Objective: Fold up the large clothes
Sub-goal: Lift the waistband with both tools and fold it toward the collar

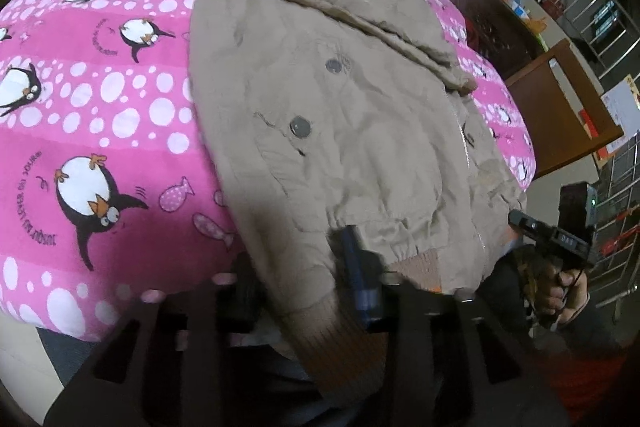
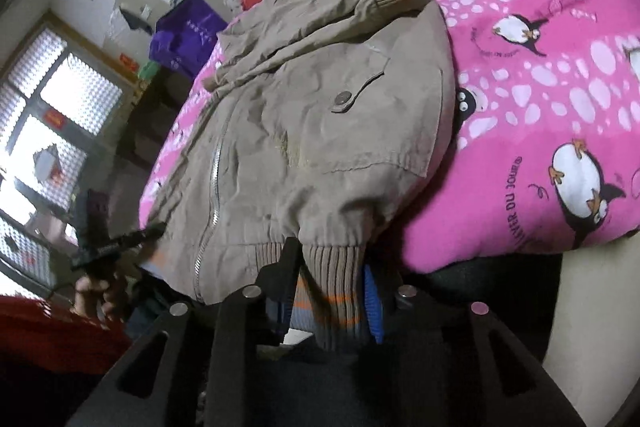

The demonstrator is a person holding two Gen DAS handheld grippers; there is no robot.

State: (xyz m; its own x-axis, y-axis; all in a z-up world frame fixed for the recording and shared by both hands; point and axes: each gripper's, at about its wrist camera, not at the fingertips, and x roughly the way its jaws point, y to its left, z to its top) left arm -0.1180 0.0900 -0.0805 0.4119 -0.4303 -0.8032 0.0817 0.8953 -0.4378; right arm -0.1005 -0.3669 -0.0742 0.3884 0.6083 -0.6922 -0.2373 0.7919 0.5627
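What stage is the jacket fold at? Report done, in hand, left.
Done: tan jacket spread flat on the pink penguin blanket, sleeves folded across. In hand: left hand-held gripper and right hand-held gripper pinch the ribbed hem. Left: folding the hem up toward the collar.

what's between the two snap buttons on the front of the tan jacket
Only bare, wrinkled fabric of the tan jacket, as the left wrist view shows: nothing lies between the upper snap button and the lower snap button.
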